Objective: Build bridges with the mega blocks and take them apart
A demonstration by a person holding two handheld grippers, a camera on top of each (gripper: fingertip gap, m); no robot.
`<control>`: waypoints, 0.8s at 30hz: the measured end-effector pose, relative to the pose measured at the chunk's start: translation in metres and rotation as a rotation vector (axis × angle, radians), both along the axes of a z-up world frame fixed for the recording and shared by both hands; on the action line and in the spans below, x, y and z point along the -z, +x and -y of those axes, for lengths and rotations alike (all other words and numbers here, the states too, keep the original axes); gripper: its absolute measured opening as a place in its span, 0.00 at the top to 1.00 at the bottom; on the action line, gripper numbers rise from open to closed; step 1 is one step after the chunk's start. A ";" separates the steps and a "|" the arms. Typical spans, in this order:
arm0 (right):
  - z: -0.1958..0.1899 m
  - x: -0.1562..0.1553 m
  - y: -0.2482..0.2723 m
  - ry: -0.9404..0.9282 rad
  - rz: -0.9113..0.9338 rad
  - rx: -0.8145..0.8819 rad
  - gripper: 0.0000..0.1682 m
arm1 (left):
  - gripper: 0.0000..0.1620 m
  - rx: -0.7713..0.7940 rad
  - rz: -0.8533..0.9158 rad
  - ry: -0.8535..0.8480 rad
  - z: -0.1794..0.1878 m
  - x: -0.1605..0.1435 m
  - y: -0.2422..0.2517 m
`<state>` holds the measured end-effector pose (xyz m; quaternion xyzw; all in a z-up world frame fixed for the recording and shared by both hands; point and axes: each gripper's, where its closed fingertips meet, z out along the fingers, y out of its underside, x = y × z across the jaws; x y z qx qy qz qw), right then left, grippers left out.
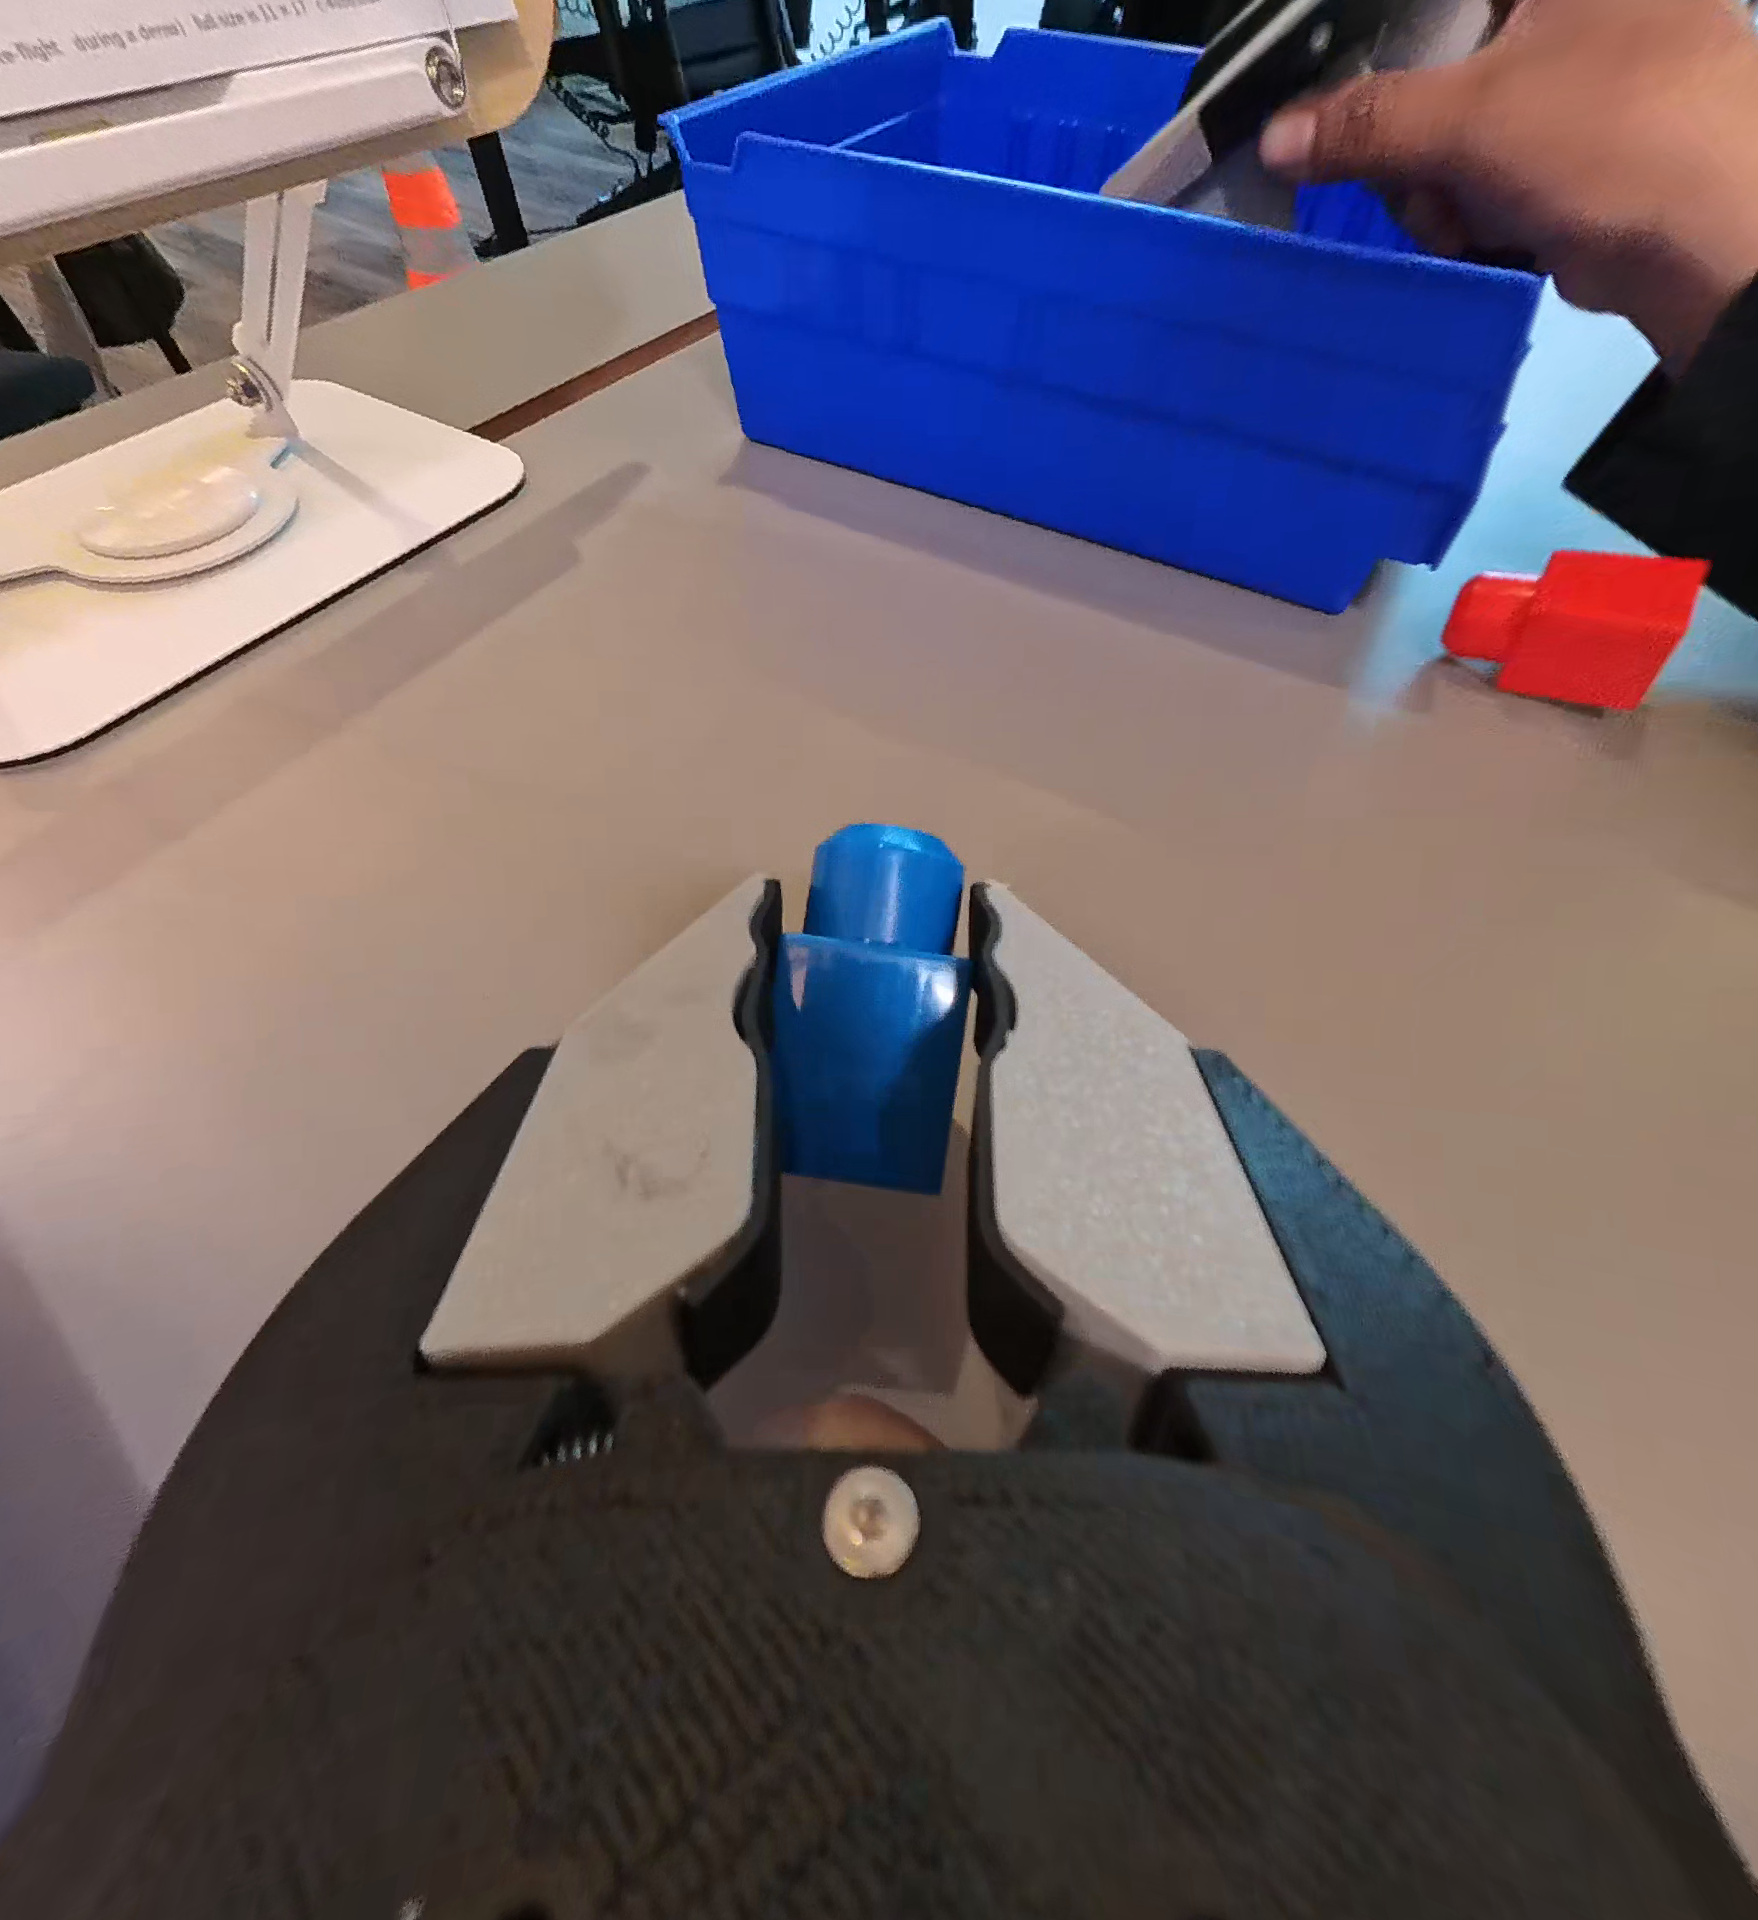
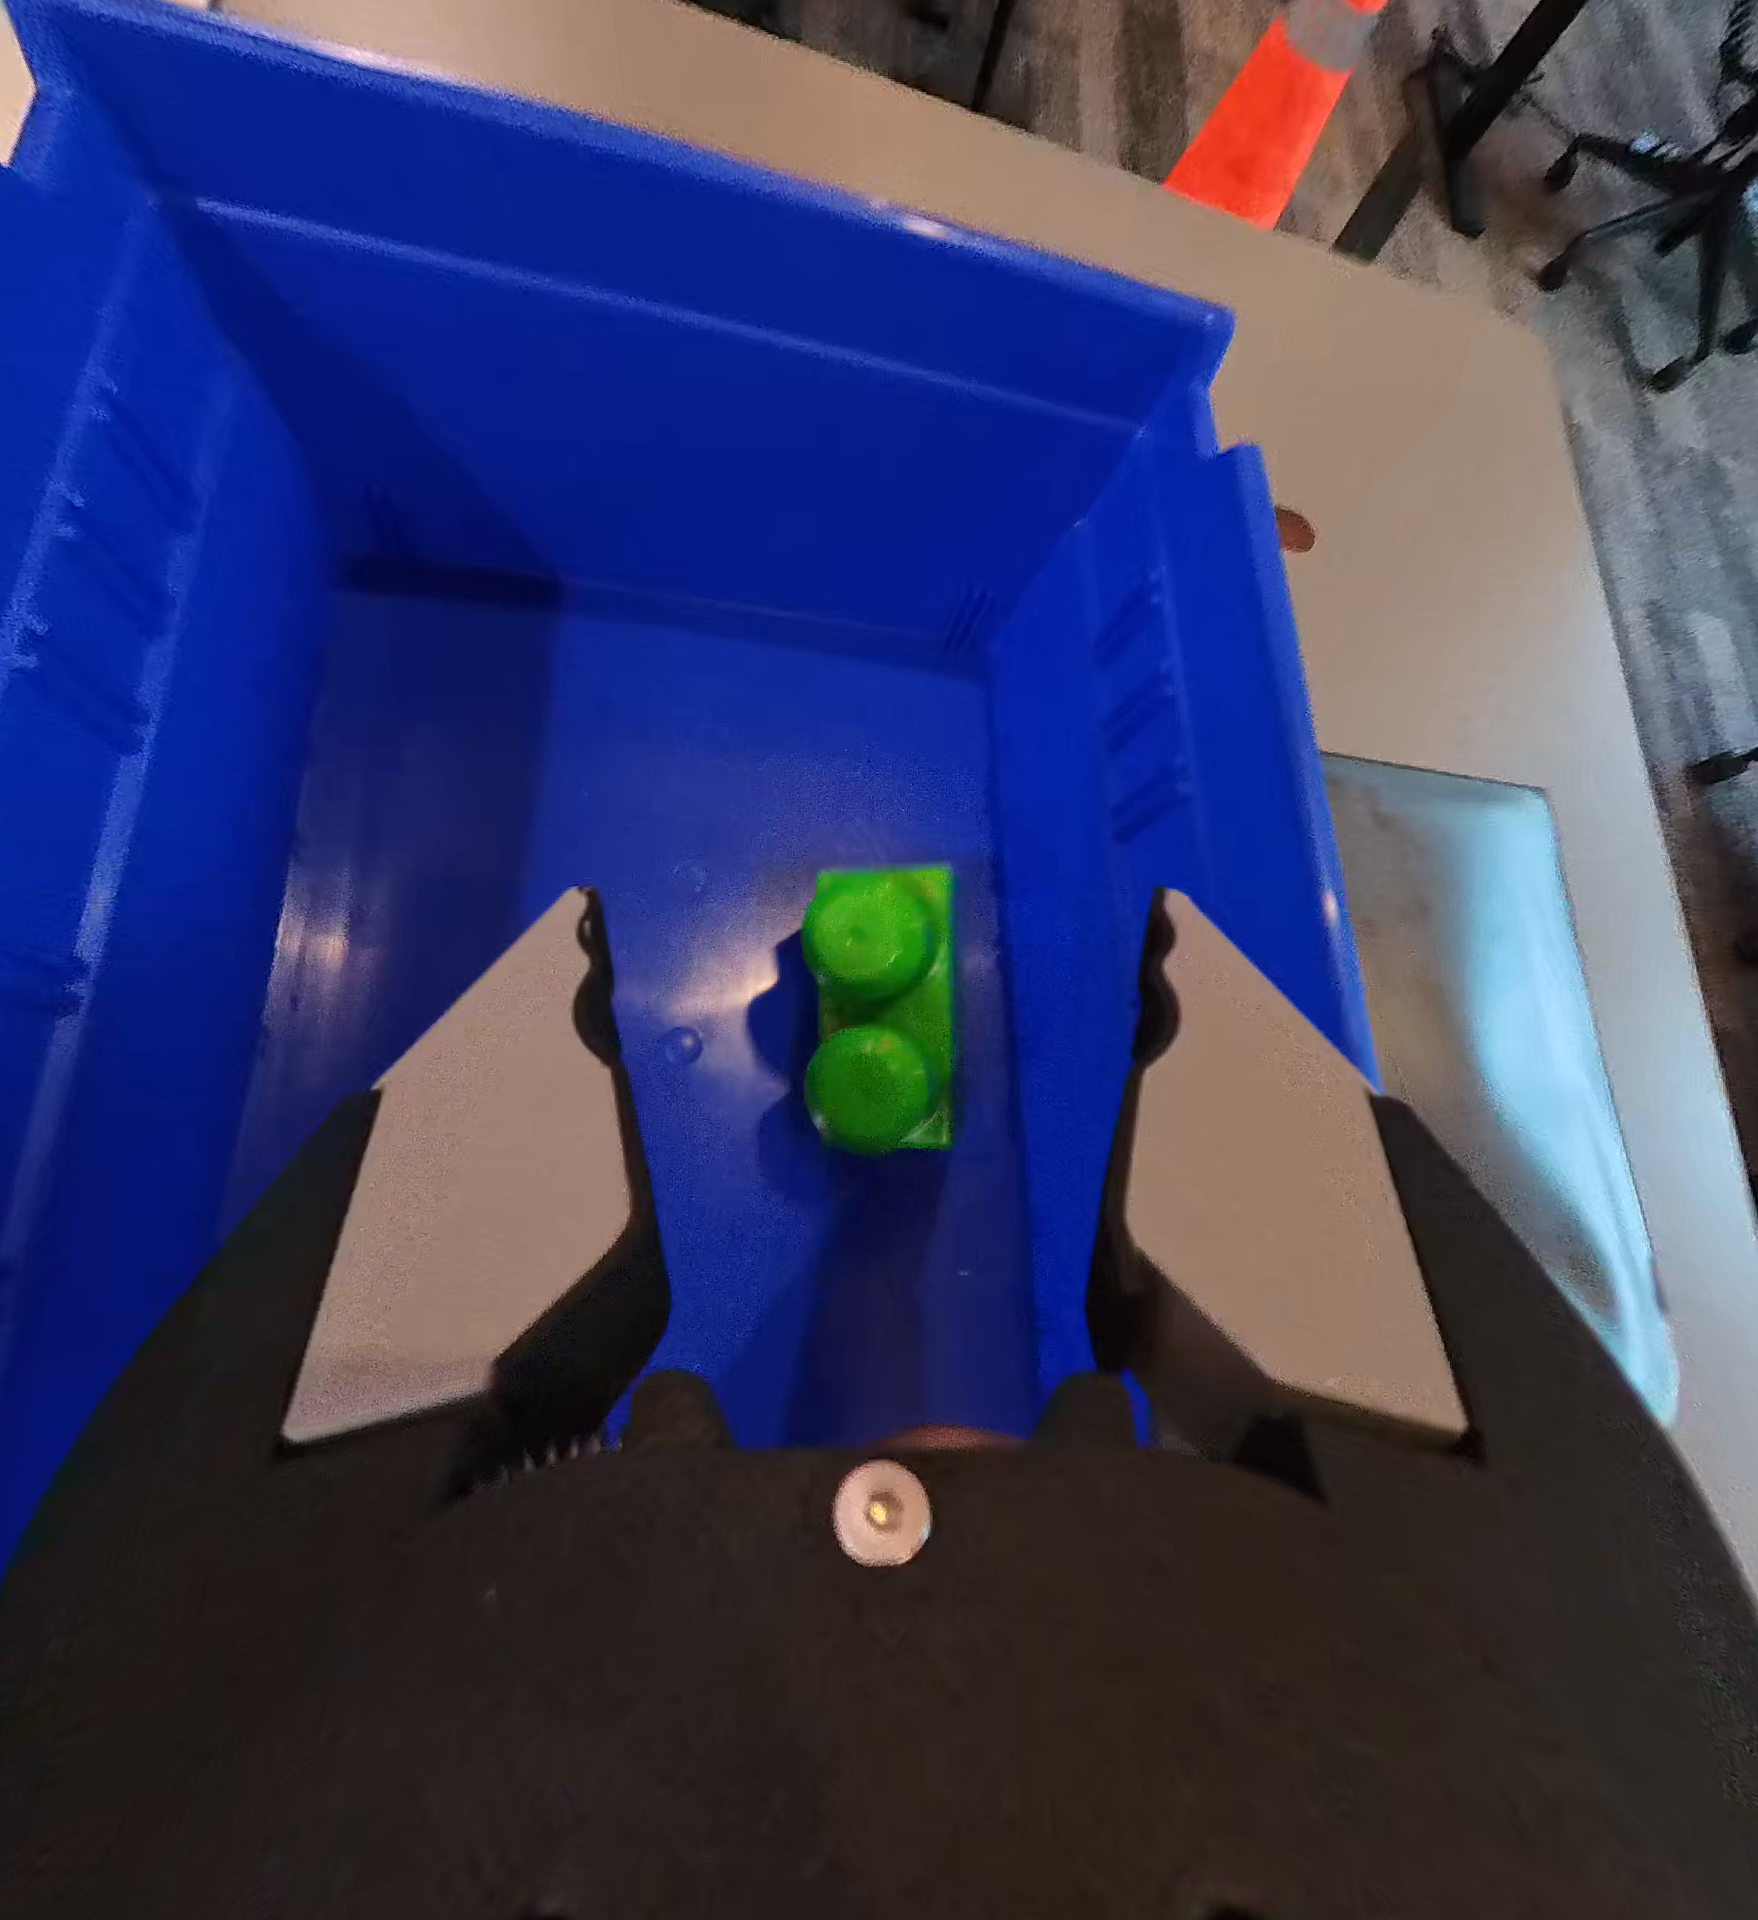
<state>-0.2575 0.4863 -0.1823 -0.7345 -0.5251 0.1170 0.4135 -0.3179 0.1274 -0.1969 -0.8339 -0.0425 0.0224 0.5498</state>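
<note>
My left gripper (image 1: 875, 925) is shut on a blue one-stud block (image 1: 867, 1049), held above the grey table with its stud pointing forward. A red one-stud block (image 1: 1581, 629) lies on its side on the table at the right, beside the blue bin (image 1: 1114, 416). My right gripper (image 2: 870, 935) is open over the inside of the blue bin (image 2: 646, 436). A green two-stud block (image 2: 880, 1023) lies on the bin floor, studs up, between and below the fingers, nearer the right finger. In the left wrist view the right gripper (image 1: 1228, 135) shows blurred above the bin, held by a hand.
A white tablet stand (image 1: 189, 540) sits on the table at the left. An orange cone (image 2: 1270, 114) stands on the floor beyond the table edge, and black chair legs (image 2: 1685, 229) show at the right. Bare table (image 1: 958, 727) lies between the left gripper and the bin. My right fingertips sit around 35 cm from my left ones.
</note>
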 end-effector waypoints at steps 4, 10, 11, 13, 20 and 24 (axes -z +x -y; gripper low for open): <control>-0.005 -0.017 0.003 0.119 -0.027 0.012 0.47 | 0.79 -0.013 0.008 -0.007 -0.001 0.001 -0.004; 0.047 -0.049 0.040 -0.059 -0.159 -0.128 0.48 | 0.80 -0.006 0.086 0.053 0.003 -0.011 -0.004; 0.073 -0.053 0.049 -0.116 -0.182 -0.216 0.49 | 0.80 0.003 0.106 0.069 0.004 -0.014 -0.002; 0.132 -0.049 0.076 -0.250 -0.183 -0.402 0.59 | 0.80 0.029 0.136 0.096 0.005 -0.020 0.001; 0.198 0.026 0.147 -0.319 0.077 -0.436 0.68 | 0.79 0.198 0.189 0.149 0.002 -0.033 0.034; 0.191 0.060 0.142 -0.290 0.203 -0.390 0.79 | 0.79 0.304 0.192 0.144 0.002 -0.032 0.056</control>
